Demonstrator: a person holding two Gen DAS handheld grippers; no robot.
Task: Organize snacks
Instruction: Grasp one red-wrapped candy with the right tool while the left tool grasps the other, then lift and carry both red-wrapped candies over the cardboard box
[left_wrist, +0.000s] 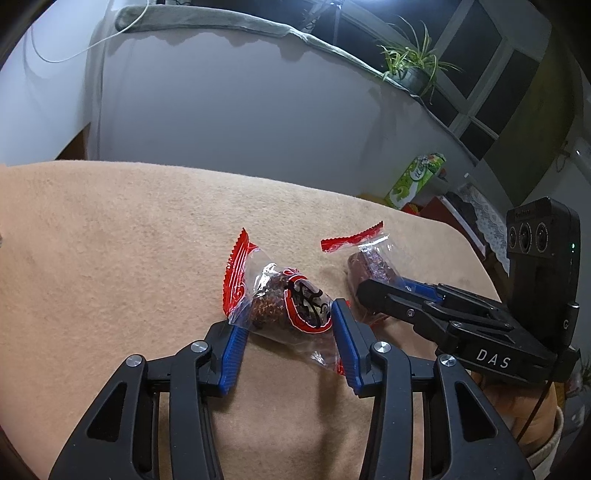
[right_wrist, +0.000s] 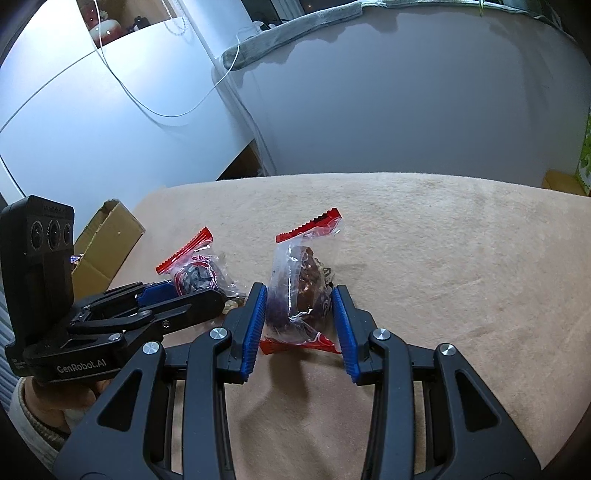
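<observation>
The desk (left_wrist: 110, 240) wears a peach fuzzy cloth, both snacks (left_wrist: 291, 306) (right_wrist: 301, 291) are dark brown in clear wrap with red zigzag ends, each tool (left_wrist: 288, 343) (right_wrist: 299, 328) is black with blue ribbed pads, and the carton (left_wrist: 415, 179) is green and white.
</observation>
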